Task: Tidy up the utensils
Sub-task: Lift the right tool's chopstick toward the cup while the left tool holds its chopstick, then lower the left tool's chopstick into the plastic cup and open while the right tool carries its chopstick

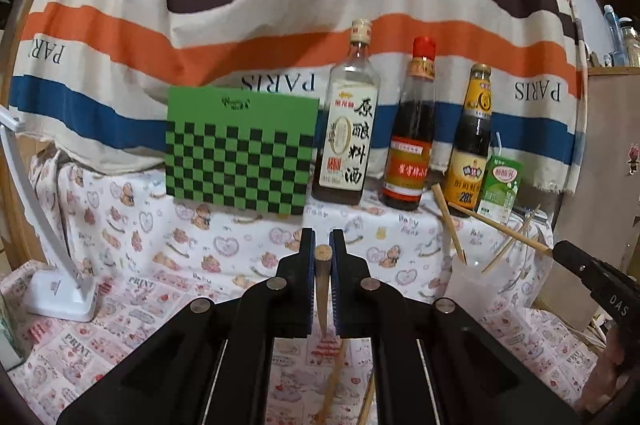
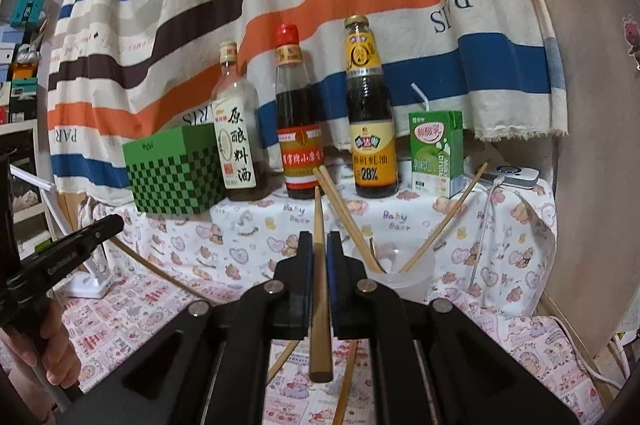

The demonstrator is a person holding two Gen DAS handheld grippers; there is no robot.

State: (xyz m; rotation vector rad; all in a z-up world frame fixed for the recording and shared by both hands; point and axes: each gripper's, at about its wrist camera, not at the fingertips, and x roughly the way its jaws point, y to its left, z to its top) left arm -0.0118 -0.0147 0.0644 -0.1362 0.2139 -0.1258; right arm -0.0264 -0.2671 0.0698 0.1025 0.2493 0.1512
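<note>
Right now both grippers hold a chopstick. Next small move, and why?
Probably carry the right gripper forward and to its right, over the cup, then tip its chopstick in. The translucent cup already holds several chopsticks, and it sits just ahead of the right fingers. The left gripper, farther off, can wait with its chopstick.

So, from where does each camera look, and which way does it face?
Left wrist: on the left gripper, shut on a chopstick, facing the bottles; the right gripper shows at right.
Right wrist: on the right gripper, shut on a chopstick, facing the cup; a hand shows.
Shared: green box, bottles, cup.
</note>
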